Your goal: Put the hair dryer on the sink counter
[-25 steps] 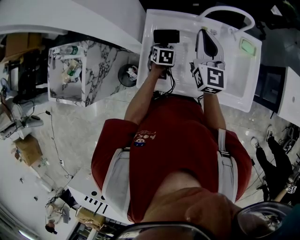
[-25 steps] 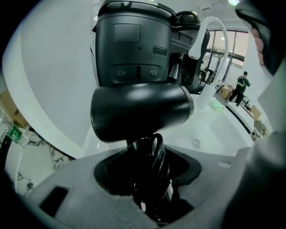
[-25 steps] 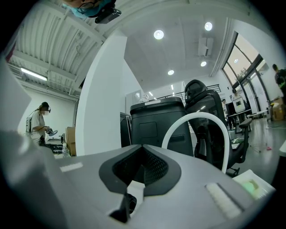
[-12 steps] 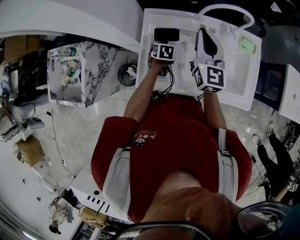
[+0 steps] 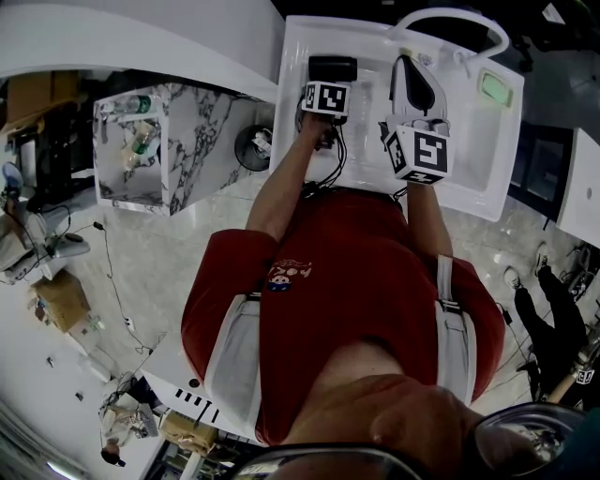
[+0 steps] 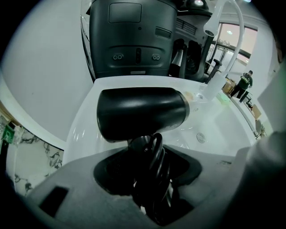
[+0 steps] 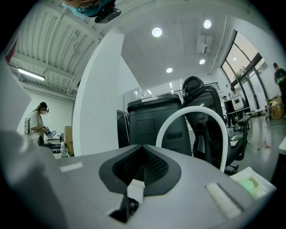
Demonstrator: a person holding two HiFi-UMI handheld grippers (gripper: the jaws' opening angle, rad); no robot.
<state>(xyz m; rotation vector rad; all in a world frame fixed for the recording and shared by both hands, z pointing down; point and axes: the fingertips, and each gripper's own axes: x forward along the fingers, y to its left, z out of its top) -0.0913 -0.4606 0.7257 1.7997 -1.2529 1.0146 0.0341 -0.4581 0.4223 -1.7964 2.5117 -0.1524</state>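
**Head view:** a person leans over the sink counter (image 5: pixel 292 103). The L gripper (image 5: pixel 328 86) points steeply down with the hair dryer (image 5: pixel 333 67) in it, over the counter's left part, beside the basin (image 5: pixel 469 141). Vs. a sec ago, its marker cube (image 5: pixel 325 98) and the dryer sit a bit further up-frame. So the L gripper has sunk toward the counter; small shift, no sideways swing. The R gripper (image 5: pixel 409 70) hasn't budged, parked over the basin below the faucet (image 5: pixel 455 17).

**L gripper view:** jaws clamped on the dryer's handle, with the cord (image 6: pixel 156 161) looped round it, so the grip takes handle + cord together. The barrel lies crosswise just past the jaws, over the white rim at the basin's left side, with the drain (image 6: pixel 200 137) beyond. Can't tell if the barrel touches the counter yet.

**R gripper view:** jaws closed tight on each other, nothing between. It looks out level at the faucet arch, with a dark machine (image 7: pixel 154 120) and an office chair (image 7: pixel 210 116) behind.

**Meaning for the task:** the placing step looks nearly done, prob. only the last bit of lowering + letting go remains. The dryer should land on the flat rim, not the slope into the basin, as the round barrel may roll. The looped cord could snag the jaws on release.
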